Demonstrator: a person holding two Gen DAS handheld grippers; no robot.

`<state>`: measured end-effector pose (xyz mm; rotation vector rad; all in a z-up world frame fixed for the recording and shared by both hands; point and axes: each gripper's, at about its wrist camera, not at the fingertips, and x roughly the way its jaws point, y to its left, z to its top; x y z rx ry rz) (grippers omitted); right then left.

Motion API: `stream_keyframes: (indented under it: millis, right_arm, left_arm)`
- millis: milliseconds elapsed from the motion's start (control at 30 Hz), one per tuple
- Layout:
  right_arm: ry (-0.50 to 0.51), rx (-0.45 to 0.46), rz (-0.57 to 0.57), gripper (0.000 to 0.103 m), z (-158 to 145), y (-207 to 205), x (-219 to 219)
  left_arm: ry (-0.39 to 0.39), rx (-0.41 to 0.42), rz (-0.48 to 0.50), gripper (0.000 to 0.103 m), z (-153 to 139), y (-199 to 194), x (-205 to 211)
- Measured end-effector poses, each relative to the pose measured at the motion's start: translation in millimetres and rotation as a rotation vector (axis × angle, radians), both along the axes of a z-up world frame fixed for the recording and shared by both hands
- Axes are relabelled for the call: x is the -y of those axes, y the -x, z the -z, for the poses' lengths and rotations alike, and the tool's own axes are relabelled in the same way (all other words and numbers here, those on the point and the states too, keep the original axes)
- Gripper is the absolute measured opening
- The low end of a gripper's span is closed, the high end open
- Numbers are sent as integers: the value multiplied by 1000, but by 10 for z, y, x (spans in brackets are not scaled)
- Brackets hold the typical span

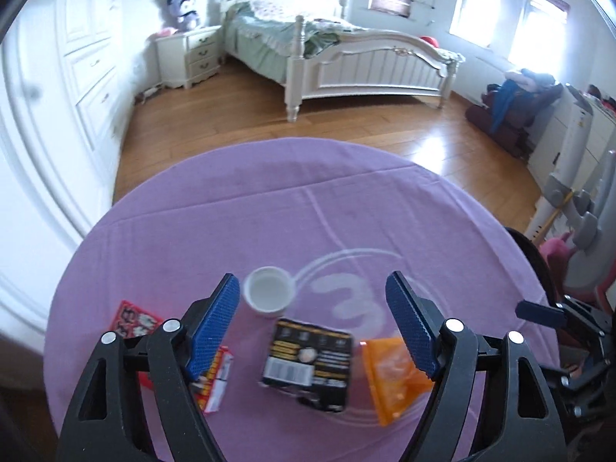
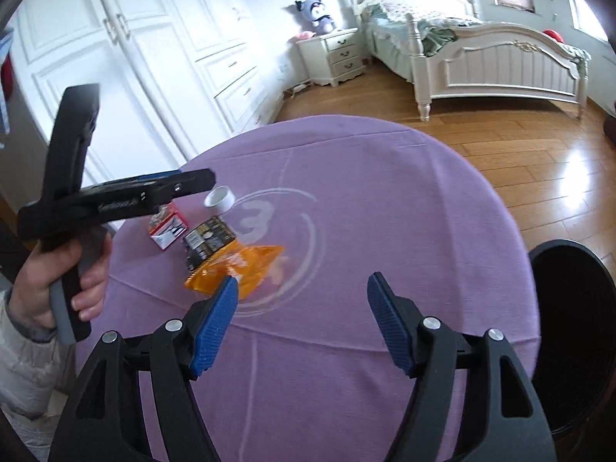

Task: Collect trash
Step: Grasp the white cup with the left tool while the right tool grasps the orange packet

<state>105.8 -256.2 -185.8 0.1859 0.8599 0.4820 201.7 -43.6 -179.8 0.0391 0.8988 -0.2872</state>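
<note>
On the purple tablecloth (image 1: 269, 211) lie a white paper cup on its side (image 1: 268, 290), a black packet (image 1: 308, 362), an orange wrapper (image 1: 396, 377), a red-and-white box (image 1: 215, 381) and a red printed wrapper (image 1: 133, 317). My left gripper (image 1: 313, 296) is open above the cup and black packet. In the right wrist view the cup (image 2: 218, 199), black packet (image 2: 208, 240), orange wrapper (image 2: 242, 267) and red box (image 2: 169, 229) lie ahead to the left. My right gripper (image 2: 302, 294) is open and empty over the cloth, its left finger near the orange wrapper. The left gripper (image 2: 192, 183) shows there from the side.
A black round bin (image 2: 569, 331) stands at the table's right edge. A white bed (image 1: 346, 54), nightstand (image 1: 188, 57) and wardrobe (image 2: 134, 57) stand beyond on the wood floor. A chair with clothes (image 1: 516, 104) and grey furniture (image 1: 577, 200) are at the right.
</note>
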Motion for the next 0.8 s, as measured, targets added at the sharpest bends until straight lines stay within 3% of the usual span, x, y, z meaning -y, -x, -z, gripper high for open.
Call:
stream_keyframes:
  millis: [100,167,300,367,533,600,800]
  right_arm:
    - [6,-51,-36,73,84,-74,-275]
    - [-2,-91,-46,73,153,-148,-378]
    - [20,-103,-40,73,215,-242,-533]
    - [34,-90,-34,71,206,-276,-587]
    - [118,-59,-47,46,194,-342,-698]
    - [121,-49,-54,43,195,-349,-705]
    - [92,12,-40,31,128,-246,-566]
  left_arm:
    - [-18,-48,-11,59,92,-152,-173]
    - [-11,-95,-21,43,182,-244,-228]
    - [-15,-115,-31,42,293,-336,-253]
    - [-27,-118,-28,30,348,-364,-233]
    - [-51,-87,-46,18,408,-395,-187]
    - [-43,-77,-41,12,406,-422,-175]
    - [14,-54,-43,8,399,-398,-175]
